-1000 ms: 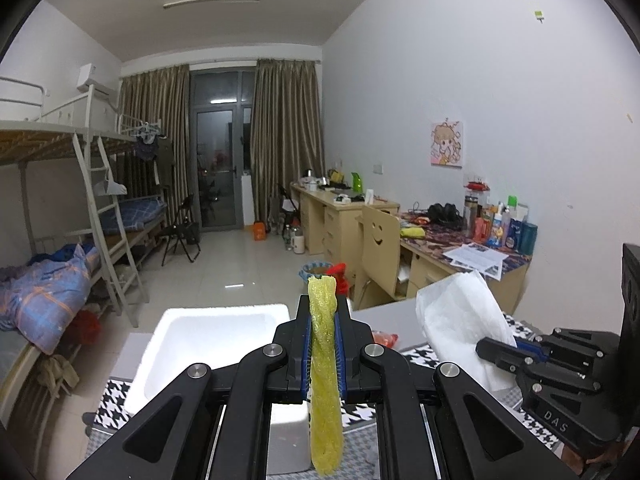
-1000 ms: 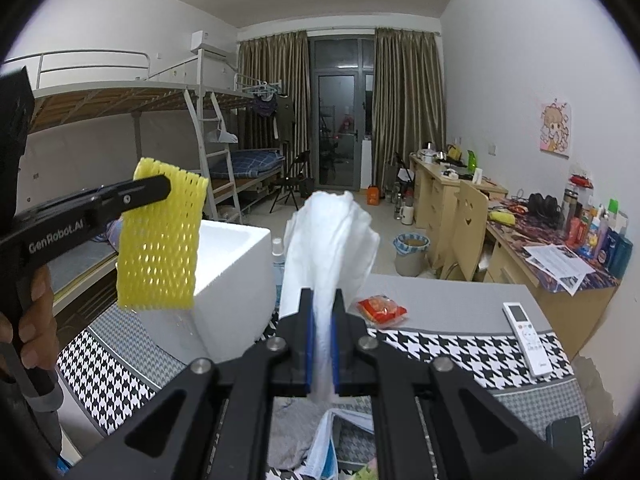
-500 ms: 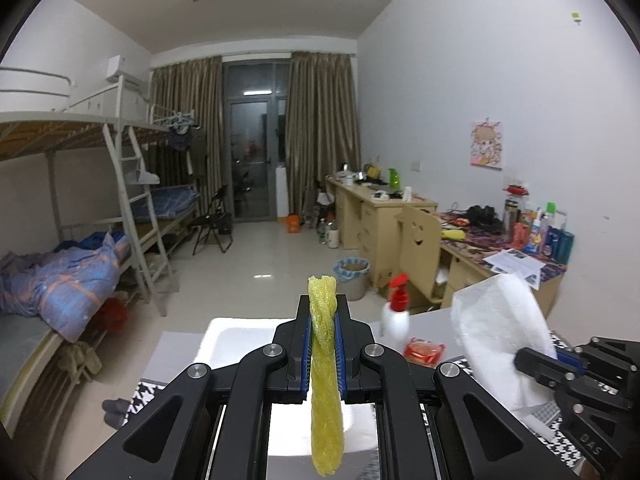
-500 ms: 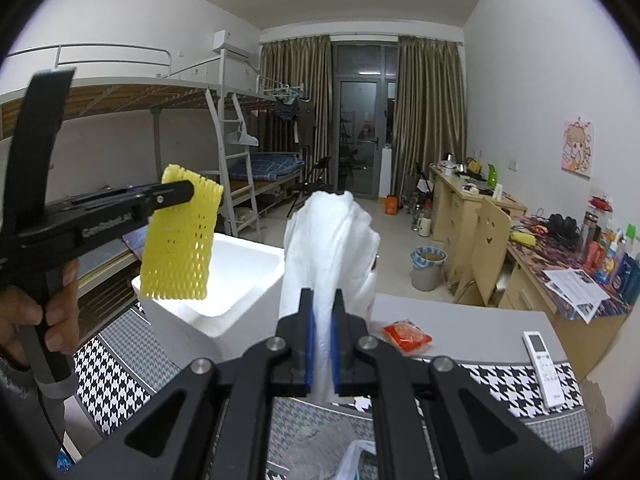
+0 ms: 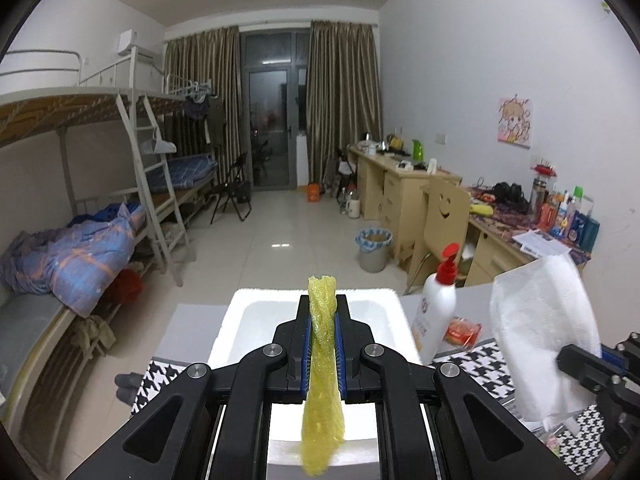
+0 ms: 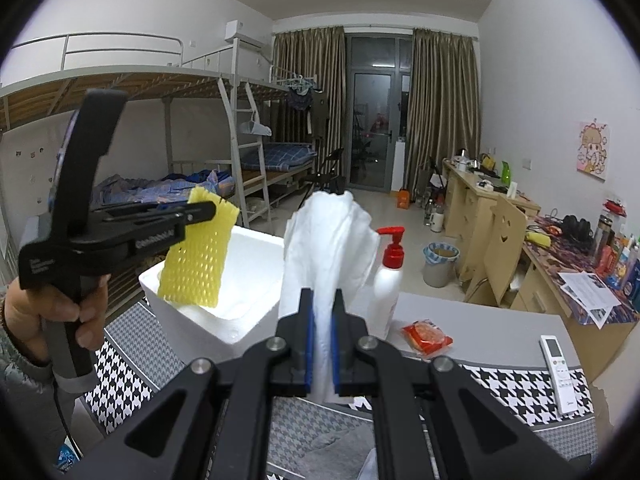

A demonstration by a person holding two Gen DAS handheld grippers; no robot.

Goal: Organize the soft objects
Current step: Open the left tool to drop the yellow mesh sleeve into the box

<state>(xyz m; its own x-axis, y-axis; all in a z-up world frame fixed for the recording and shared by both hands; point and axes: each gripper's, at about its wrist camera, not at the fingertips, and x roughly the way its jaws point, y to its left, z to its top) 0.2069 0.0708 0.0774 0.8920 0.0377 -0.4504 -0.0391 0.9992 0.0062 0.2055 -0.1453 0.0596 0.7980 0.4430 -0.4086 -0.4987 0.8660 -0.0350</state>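
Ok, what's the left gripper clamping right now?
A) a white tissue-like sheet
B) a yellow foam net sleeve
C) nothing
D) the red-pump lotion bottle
B: the left gripper is shut on the yellow foam net, held over the white foam box.

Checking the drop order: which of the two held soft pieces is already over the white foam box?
The yellow foam net in the left gripper; the white tissue hangs beside the foam box.

On the grey table (image 6: 500, 320) with its houndstooth cloth (image 6: 512, 392): a white pump bottle with red dispenser (image 6: 386, 280) — upright — a red snack packet (image 6: 427, 334) just beside it, and a white remote control (image 6: 557, 372) well apart.
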